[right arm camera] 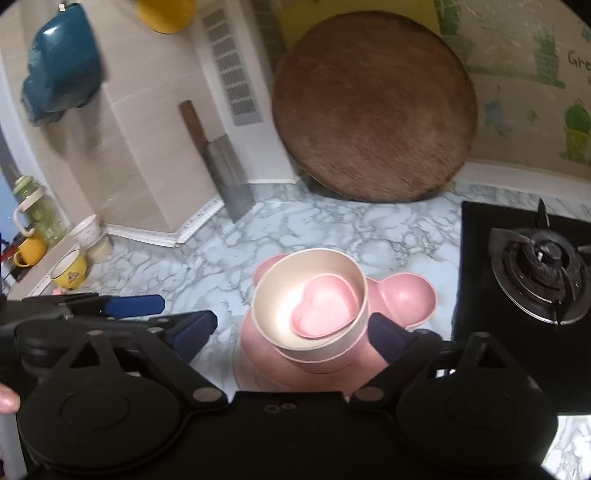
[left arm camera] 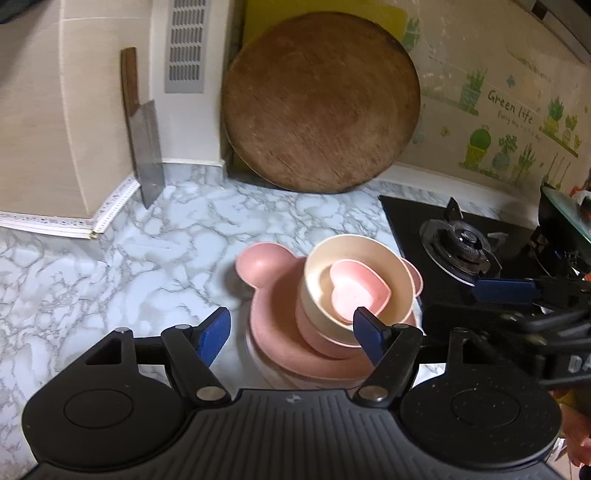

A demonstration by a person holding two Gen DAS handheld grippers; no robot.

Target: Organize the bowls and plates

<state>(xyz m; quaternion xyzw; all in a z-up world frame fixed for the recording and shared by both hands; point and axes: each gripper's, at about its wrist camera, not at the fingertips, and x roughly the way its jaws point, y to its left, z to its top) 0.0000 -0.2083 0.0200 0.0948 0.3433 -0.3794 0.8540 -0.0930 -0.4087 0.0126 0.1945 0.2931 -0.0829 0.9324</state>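
A pink heart dish (left arm camera: 357, 291) sits inside a cream bowl (left arm camera: 391, 258), stacked on a pink eared plate (left arm camera: 273, 317) on the marble bench (left arm camera: 110, 266). The left hand-held gripper (left arm camera: 291, 332) and the right hand-held gripper (right arm camera: 291, 332) both hang released, grasping nothing.

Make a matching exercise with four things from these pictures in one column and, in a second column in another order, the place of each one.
Things:
1. heart-shaped dish
2. cream bowl
3. cleaver
4. round wooden board

Places:
A. leaning on the wall, in front of a yellow board
B. inside the cream bowl
C. standing with its blade on the counter, against the tiled corner
D. on the stack of pink dishes

Pairs: 1-B, 2-D, 3-C, 4-A
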